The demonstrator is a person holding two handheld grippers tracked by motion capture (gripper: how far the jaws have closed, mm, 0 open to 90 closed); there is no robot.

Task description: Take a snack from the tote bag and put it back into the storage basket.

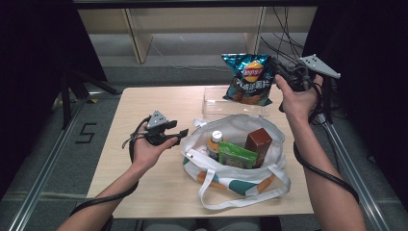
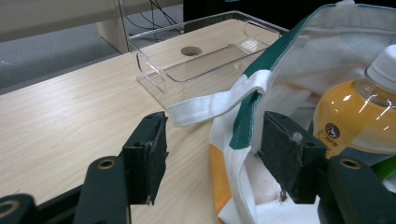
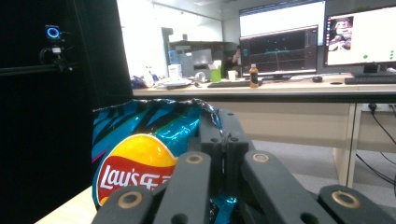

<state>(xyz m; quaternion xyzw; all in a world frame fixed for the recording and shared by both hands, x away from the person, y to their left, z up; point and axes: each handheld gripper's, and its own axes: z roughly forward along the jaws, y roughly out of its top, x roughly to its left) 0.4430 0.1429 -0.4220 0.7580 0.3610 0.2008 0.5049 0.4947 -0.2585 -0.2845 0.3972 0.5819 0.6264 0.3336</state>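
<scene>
On the table, the white tote bag [image 1: 240,159] holds an orange-drink bottle [image 1: 214,143], green packet [image 1: 235,156] and brown carton [image 1: 258,144]. Left claw [image 2: 212,156] gapes beside its rim, holding nothing. Beyond, right claw [image 3: 219,135] pinches the Lay's chip bag [image 1: 249,77] above the clear tray [image 1: 211,103].

Left tongs [image 1: 182,136] rest low with jaws apart; right tongs [image 1: 277,69], raised, are clamped tight.

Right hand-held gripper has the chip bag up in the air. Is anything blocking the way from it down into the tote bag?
Nothing visible blocks it. The Lay's chip bag, pinched at its edge by the right hand-held gripper, hangs above the clear tray. The tote bag gapes open, though a juice bottle, green packet and brown carton crowd it.
</scene>
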